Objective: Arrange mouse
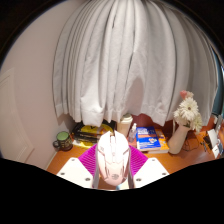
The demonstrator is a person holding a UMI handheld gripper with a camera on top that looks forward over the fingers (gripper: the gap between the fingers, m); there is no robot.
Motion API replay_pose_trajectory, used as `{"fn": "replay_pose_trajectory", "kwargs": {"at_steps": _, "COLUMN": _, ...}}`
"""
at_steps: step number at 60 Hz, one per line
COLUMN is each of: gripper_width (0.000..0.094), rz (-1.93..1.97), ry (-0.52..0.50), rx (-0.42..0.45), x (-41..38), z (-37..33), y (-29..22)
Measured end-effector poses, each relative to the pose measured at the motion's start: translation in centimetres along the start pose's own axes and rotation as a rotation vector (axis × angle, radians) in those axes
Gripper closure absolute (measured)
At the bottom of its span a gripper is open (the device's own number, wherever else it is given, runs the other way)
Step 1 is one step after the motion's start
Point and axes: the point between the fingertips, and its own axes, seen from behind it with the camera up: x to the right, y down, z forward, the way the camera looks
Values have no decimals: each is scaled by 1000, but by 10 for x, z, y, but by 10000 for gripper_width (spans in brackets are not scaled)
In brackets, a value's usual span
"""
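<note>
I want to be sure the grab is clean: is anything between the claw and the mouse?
Nothing visible: the white mouse sits directly between the claw fingers, both pink pads against its sides.

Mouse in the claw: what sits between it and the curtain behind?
In the gripper view, the claw grips the white mouse; before the curtain stands a small bottle on the desk.

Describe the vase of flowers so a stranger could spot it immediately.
Start at the white curtain that hangs behind the wooden desk. Follow its hem down toward the window side; there, beyond the gripper whose fingers clasp the white mouse, stands the vase. It alone is tall, pale and topped with white blooms, unlike the flat blue book beside it.
</note>
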Motion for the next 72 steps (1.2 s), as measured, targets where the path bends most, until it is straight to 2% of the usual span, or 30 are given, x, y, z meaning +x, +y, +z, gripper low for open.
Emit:
{"fn": "replay_pose_trajectory", "kwargs": {"at_steps": 6, "gripper_width": 531, "rz": 4, "ry": 32, "rx": 7, "x": 58, "z": -1, "y": 19}}
{"fn": "replay_pose_trajectory", "kwargs": {"at_steps": 14, "gripper_width": 532, "rz": 12, "ry": 75, "rx": -104, "x": 116, "z": 19, "y": 88}}
{"fn": "replay_pose_trajectory", "kwargs": {"at_steps": 26, "gripper_width": 531, "rz": 50, "ry": 49, "rx": -301, "x": 132, "z": 51, "y": 197}}
{"fn": "replay_pose_trajectory", "kwargs": {"at_steps": 37, "gripper_width": 531, "rz": 51, "ry": 35, "rx": -409, "x": 131, "z": 64, "y": 257}}
{"fn": "replay_pose_trajectory", "kwargs": {"at_steps": 40, "gripper_width": 497, "rz": 62, "ry": 9, "rx": -440, "x": 126, "z": 64, "y": 270}}
{"fn": "replay_pose_trajectory", "kwargs": {"at_steps": 42, "gripper_width": 492, "rz": 90, "ry": 13, "rx": -409, "x": 127, "z": 67, "y": 265}}
{"fn": "replay_pose_trajectory", "kwargs": {"at_steps": 46, "gripper_width": 450, "rz": 146, "ry": 15, "rx": -409, "x": 126, "z": 68, "y": 265}}
{"fn": "replay_pose_trajectory", "kwargs": {"at_steps": 52, "gripper_width": 384, "rz": 143, "ry": 4, "rx": -440, "x": 125, "z": 67, "y": 267}}
{"fn": "replay_pose_trajectory", "kwargs": {"at_steps": 58, "gripper_width": 207, "rz": 123, "ry": -16, "rx": -479, "x": 116, "z": 66, "y": 266}}
{"fn": "replay_pose_trajectory", "kwargs": {"at_steps": 62, "gripper_width": 139, "rz": 91, "ry": -14, "rx": -497, "x": 114, "z": 64, "y": 262}}
{"fn": "replay_pose_trajectory", "kwargs": {"at_steps": 66, "gripper_width": 141, "rz": 63, "ry": 12, "rx": -495, "x": 116, "z": 56, "y": 248}}
{"fn": "replay_pose_trajectory", "kwargs": {"at_steps": 72, "gripper_width": 139, "rz": 69, "ry": 40, "rx": -429, "x": 115, "z": 38, "y": 206}}
